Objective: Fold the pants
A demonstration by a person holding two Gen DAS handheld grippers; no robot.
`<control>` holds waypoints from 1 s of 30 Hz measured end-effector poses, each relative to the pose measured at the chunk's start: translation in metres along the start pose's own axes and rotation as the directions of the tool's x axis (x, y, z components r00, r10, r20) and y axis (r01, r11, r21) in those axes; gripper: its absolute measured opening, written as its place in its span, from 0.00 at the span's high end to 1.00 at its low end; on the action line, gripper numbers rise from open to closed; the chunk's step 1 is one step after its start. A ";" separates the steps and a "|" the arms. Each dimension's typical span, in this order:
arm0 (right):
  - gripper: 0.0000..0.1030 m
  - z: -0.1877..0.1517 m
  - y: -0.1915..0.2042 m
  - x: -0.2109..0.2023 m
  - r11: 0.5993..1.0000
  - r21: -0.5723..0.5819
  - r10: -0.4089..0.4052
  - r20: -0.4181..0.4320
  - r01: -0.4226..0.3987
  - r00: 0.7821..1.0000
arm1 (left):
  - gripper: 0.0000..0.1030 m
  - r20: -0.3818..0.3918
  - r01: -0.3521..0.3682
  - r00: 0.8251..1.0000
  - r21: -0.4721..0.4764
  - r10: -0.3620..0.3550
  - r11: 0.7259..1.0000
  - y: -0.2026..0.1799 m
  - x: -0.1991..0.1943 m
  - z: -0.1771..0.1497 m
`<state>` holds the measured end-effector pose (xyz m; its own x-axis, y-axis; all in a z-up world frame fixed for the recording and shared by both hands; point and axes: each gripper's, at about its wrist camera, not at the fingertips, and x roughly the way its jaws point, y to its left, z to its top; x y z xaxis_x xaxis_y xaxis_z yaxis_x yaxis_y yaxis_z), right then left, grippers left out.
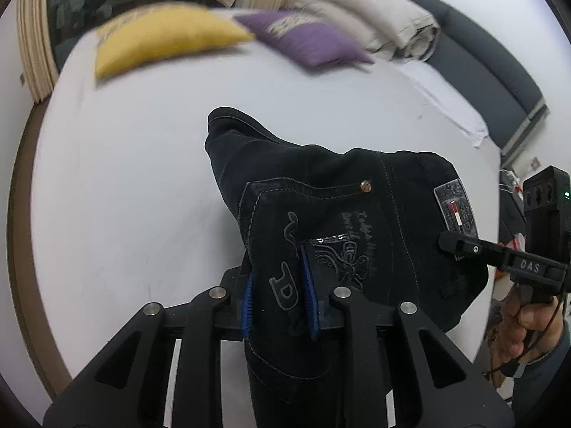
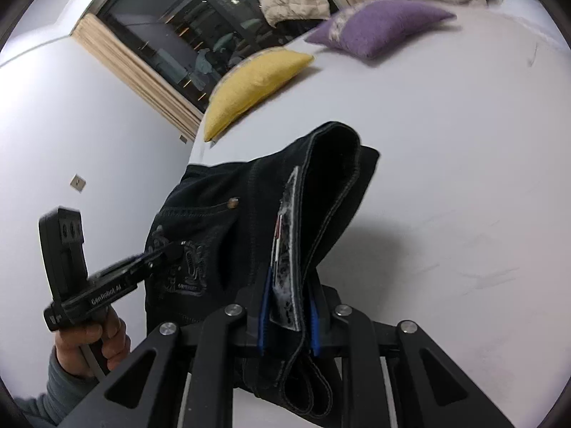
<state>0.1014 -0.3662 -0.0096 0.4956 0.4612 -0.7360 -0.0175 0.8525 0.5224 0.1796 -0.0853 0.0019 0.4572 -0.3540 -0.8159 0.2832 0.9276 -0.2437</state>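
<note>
Barely begun — the black pants (image 1: 321, 214) hang bunched above the white bed (image 1: 125, 178), near the yellow pillow (image 1: 164, 39), left gripper (image 1: 278, 292) pinching the pocket, right gripper (image 2: 289, 314) pinching the waistband — every fold is left.

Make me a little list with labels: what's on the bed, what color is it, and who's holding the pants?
surface: white bed
pants: black jeans, bunched, lifted
left gripper: shut on the jeans at the back pocket
right gripper: shut on the jeans at the waistband patch
cushions: yellow cushion beside purple cushion, far side of bed
bedding: beige folded blanket behind the cushions
</note>
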 end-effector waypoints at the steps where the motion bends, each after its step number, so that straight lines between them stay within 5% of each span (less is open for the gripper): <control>1: 0.78 -0.002 -0.009 0.010 1.000 0.010 -0.009 -0.027 0.010 1.000 | 0.70 -0.018 -0.014 1.000 -0.001 0.014 1.000 0.009 0.011 -0.005; 2: 0.67 -0.007 -0.025 0.031 0.998 0.033 -0.058 -0.081 0.061 0.995 | 0.52 -0.066 -0.048 0.997 -0.008 0.047 0.999 0.021 0.034 -0.015; 3: 0.51 -0.016 -0.040 0.048 0.981 0.049 -0.177 -0.143 0.186 0.974 | 0.44 -0.118 -0.089 0.989 -0.027 0.085 0.996 0.034 0.053 -0.027; 5: 0.47 -0.029 -0.048 0.043 0.983 0.078 -0.157 -0.094 0.164 0.983 | 0.26 -0.064 -0.075 0.996 -0.077 0.070 0.994 0.048 0.048 -0.042; 9: 0.38 -0.046 -0.043 0.011 0.980 0.075 -0.183 0.007 0.182 0.983 | 0.23 0.019 -0.180 0.983 -0.057 0.181 0.982 0.051 0.010 -0.052; 13: 0.36 -0.054 -0.021 -0.017 0.979 0.022 -0.205 0.086 0.204 0.975 | 0.00 0.121 -0.220 0.967 -0.038 0.223 0.975 0.031 -0.030 -0.051; 22: 0.32 -0.057 0.060 -0.072 0.969 -0.136 -0.170 0.237 0.206 0.957 | 0.00 0.298 -0.280 0.913 -0.041 0.280 0.959 -0.032 -0.126 -0.049; 24: 0.31 -0.059 0.079 -0.087 0.965 -0.167 -0.152 0.276 0.203 0.949 | 0.00 0.342 -0.298 0.892 -0.049 0.296 0.953 -0.044 -0.148 -0.047; 26: 0.31 -0.063 0.100 -0.106 0.954 -0.208 -0.137 0.334 0.215 0.932 | 0.00 0.420 -0.331 0.849 -0.048 0.320 0.942 -0.057 -0.175 -0.051; 29: 0.24 -0.071 0.129 -0.143 0.937 -0.272 -0.078 0.447 0.219 0.891 | 0.00 0.565 -0.347 0.763 -0.054 0.315 0.936 -0.076 -0.230 -0.058; 30: 0.19 -0.076 0.140 -0.158 0.931 -0.297 -0.040 0.498 0.214 0.866 | 0.00 0.629 -0.341 0.719 -0.052 0.296 0.938 -0.084 -0.252 -0.064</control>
<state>-0.0459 -0.3016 0.1471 0.8626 0.2424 -0.4439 -0.1677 0.9651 0.2011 -0.0136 -0.0661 0.1940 0.9429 -0.0551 -0.3285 0.0662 0.9975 0.0228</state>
